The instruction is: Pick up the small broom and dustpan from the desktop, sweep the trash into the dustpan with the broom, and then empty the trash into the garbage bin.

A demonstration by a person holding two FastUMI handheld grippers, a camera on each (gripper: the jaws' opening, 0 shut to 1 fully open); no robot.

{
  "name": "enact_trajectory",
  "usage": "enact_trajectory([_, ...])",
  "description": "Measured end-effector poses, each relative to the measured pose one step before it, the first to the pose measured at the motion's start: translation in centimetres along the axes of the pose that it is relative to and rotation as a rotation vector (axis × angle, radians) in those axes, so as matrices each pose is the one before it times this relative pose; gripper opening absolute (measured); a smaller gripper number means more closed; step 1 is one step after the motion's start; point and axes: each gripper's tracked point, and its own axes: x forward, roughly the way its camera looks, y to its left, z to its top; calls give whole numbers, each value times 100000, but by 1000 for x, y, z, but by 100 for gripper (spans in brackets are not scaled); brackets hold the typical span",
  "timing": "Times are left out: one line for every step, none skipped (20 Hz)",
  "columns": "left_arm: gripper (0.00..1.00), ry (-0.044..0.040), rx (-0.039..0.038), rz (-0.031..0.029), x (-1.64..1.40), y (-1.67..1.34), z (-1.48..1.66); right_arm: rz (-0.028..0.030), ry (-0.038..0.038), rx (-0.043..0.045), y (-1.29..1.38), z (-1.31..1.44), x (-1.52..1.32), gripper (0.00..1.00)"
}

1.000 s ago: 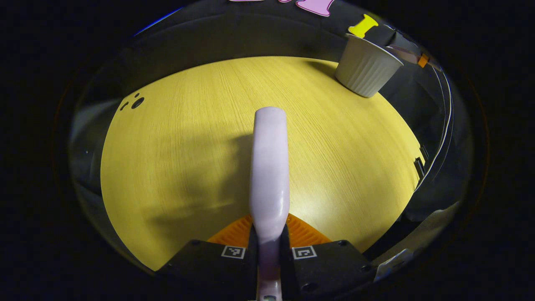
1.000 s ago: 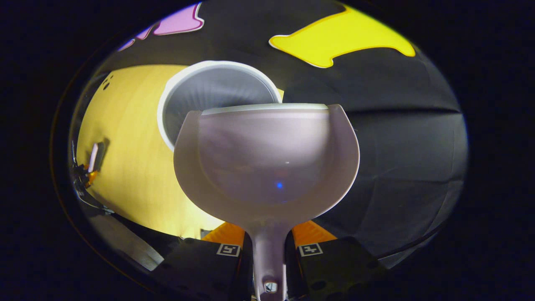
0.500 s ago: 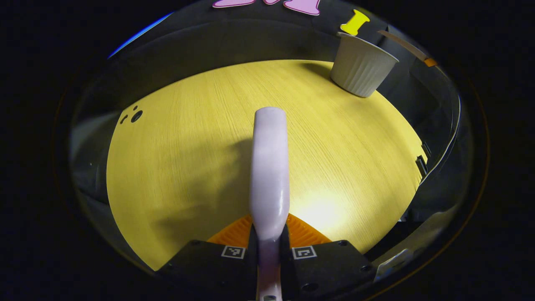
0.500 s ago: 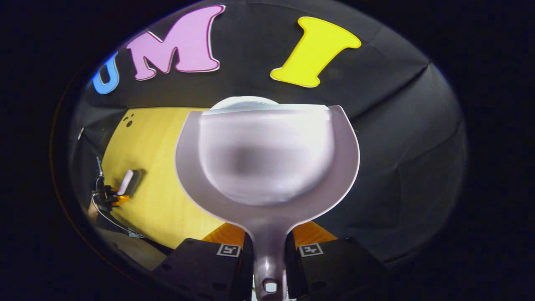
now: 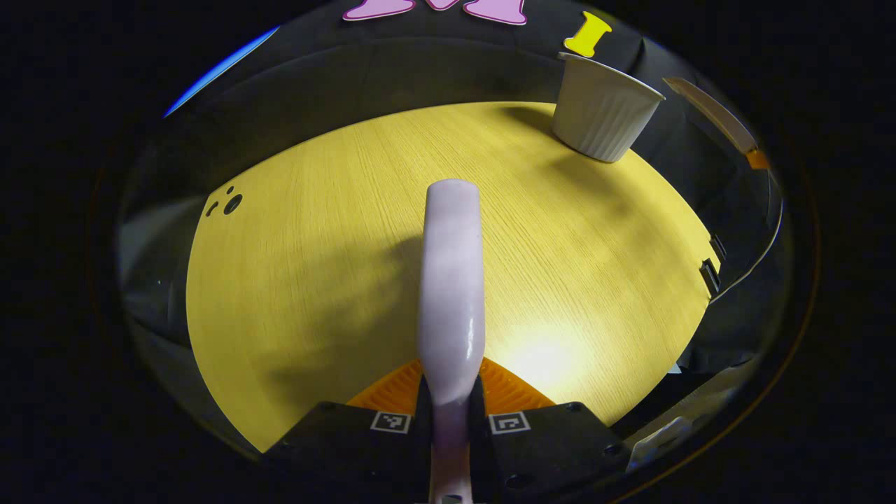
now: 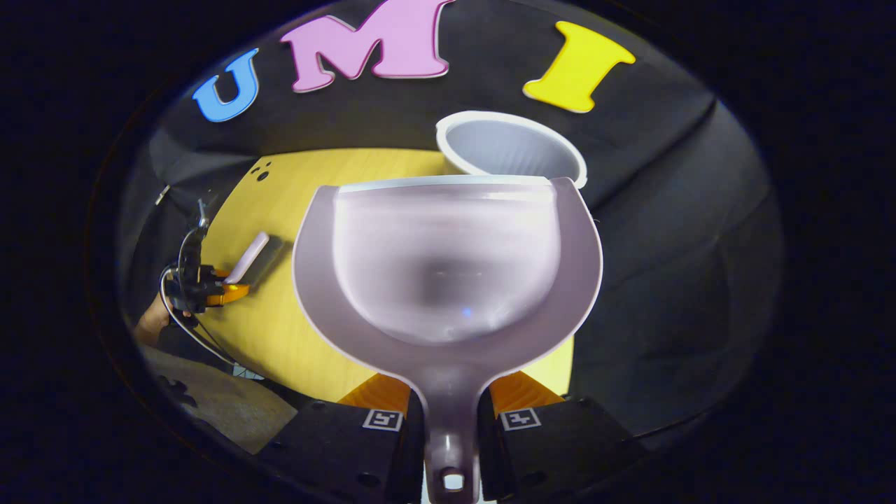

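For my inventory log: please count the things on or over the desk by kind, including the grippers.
Broom: 1
Dustpan: 1
Garbage bin: 1
Grippers: 2, the left gripper and the right gripper
Total: 5

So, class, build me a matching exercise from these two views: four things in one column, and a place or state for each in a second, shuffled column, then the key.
Things:
1. broom
2. dustpan
3. garbage bin
4. desktop

Places or states:
A. stands upright at the far edge of the desktop
B. handle clamped in the right gripper
C. yellow wood grain, with small dark holes near one corner
D. handle clamped in the left gripper

Pairs: 1-D, 2-B, 3-A, 4-C
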Motion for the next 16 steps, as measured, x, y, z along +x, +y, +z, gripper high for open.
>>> enact_trajectory([27, -83, -453, 417, 7, 17, -31, 870, 910, 694, 1126, -1100, 1368, 35])
enact_trajectory([26, 85, -410, 377, 41, 42, 12, 1126, 1302, 178, 1103, -1126, 1750, 31])
enact_trajectory([26, 114, -240, 417, 25, 41, -54, 1458, 883, 483, 1080, -1026, 1752, 35])
enact_trajectory([26, -81, 108, 757, 67, 38, 40, 1875, 1346, -106, 1029, -1026, 1449, 35])
enact_trajectory([26, -171, 666, 1034, 115, 43, -5, 1146, 2030, -99, 858, -1015, 1559, 36])
enact_trajectory([26, 70, 760, 930, 32, 127, -12, 534, 1335, -489, 694, -760, 1584, 35])
enact_trajectory([26, 361, 510, 694, 87, 90, -84, 242, 1273, -452, 414, -626, 1449, 36])
enact_trajectory([26, 237, 179, 274, 33, 32, -11, 561, 1392, 279, 527, -506, 1316, 36])
enact_trajectory([26, 266, -137, 50, 94, 9, -82, 547, 492, 1001, 551, -260, 1215, 36])
enact_trajectory([26, 245, -282, -143, 96, -51, 41, 595, 660, 1463, 375, -323, 1126, 36])
enact_trajectory([26, 261, -327, 27, 640, -14, 188, 485, 1072, 1053, 337, -291, 964, 35])
enact_trajectory([26, 321, -191, 369, 419, 43, 179, -55, 982, 336, 244, -181, 828, 35])
enact_trajectory([26, 306, 18, 584, 401, -20, -97, -603, 1094, -815, 126, -110, 754, 36])
enact_trajectory([26, 264, 142, 509, 283, 31, -4, -1193, 1035, -1453, -8, -271, 680, 36])
enact_trajectory([27, 276, 100, 398, 268, -41, -24, -1059, 744, -1608, -43, -88, 534, 36])
enact_trajectory([26, 333, -8, 343, 360, 43, -11, -654, 531, -1360, -10, -97, 563, 40])
